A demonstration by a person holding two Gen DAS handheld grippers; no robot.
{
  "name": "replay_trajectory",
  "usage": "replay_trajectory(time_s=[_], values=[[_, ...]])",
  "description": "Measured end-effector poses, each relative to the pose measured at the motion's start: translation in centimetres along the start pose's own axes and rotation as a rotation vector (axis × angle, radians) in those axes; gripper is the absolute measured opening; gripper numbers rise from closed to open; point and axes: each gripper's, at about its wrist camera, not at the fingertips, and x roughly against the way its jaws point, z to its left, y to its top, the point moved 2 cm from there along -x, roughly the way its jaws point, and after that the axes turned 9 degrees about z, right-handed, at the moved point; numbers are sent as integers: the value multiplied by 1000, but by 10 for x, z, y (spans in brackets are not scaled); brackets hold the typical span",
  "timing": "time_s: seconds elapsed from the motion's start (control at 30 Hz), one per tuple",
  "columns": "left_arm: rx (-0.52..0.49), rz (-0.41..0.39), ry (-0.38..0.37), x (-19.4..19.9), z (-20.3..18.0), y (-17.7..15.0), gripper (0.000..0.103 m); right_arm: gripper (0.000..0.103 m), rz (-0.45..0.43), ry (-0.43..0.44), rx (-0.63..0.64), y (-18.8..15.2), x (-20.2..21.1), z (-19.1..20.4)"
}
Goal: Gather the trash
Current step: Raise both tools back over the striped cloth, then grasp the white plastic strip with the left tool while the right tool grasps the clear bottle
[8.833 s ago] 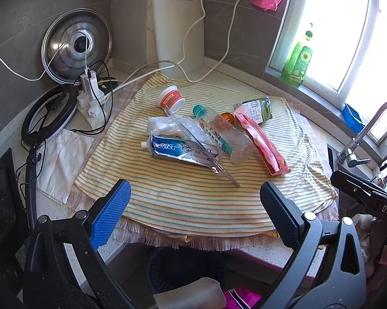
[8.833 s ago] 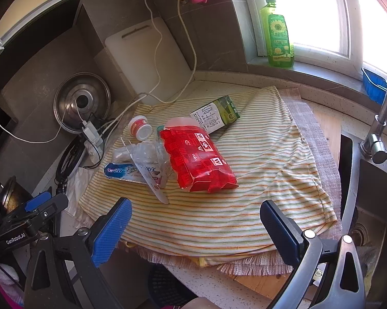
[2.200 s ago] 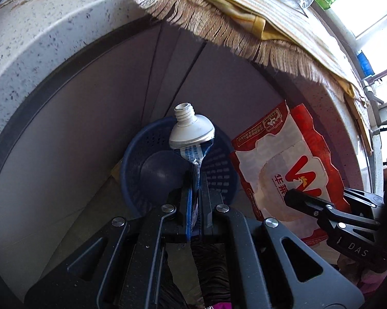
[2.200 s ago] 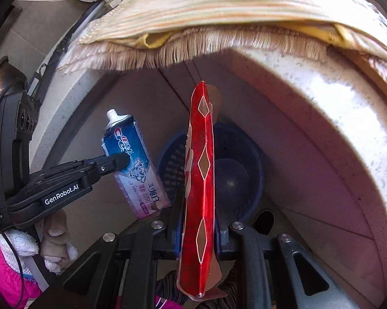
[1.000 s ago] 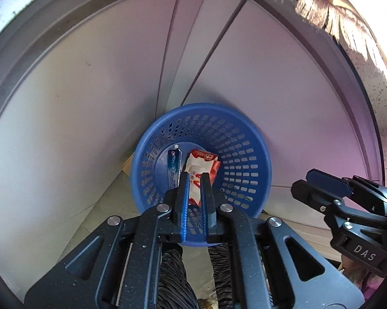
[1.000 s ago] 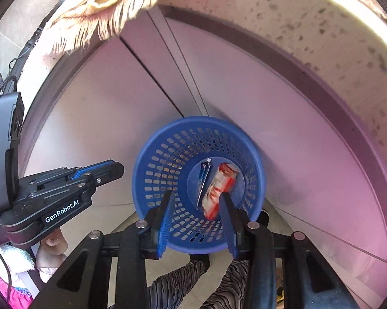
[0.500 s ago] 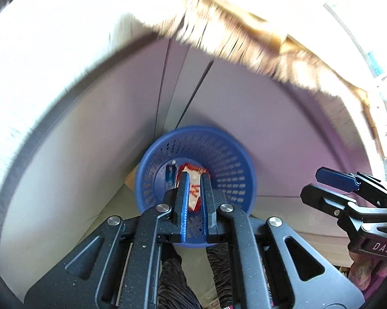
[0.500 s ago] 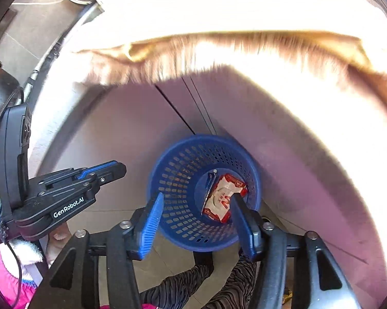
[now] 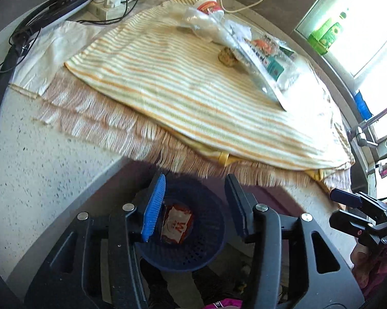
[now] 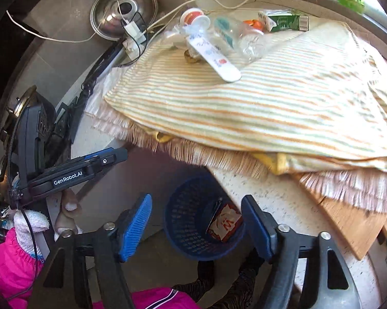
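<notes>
Nearby, striped cloth (image 9: 183,82), plastic bottle (image 10: 234,38), pot lid (image 10: 123,10)

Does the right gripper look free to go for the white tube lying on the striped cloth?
Probably yes. The right gripper has just been opening and holds nothing; the white tube lies on top of the striped cloth, its near end uncovered, with bare cloth on the way to it.

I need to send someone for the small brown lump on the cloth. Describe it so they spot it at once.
Start at the striped cloth spread over the counter, then go to the heap of trash at its far end. The brown lump sits at the heap's near edge, beside the long flat tube. It is the only dull, rough, rounded thing among plastic packaging.
</notes>
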Motion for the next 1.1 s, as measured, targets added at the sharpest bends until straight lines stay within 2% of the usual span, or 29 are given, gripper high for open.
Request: replay_trajectory(time_s=[0.33,0.5,0.77,1.1], values=[[47,-70,-60,9,-30,61,52,88,-65,42,-3,64,43,-33],[55,-66,-95,-3,-51,81,52,88,-88,42,20,98,53,-48],[97,-20,-154,-28,-76,97,52,88,-77,87,25,153,57,-72],[168,8,-185,-54,-90,112,52,88,-2,118,49,211,28,-89]])
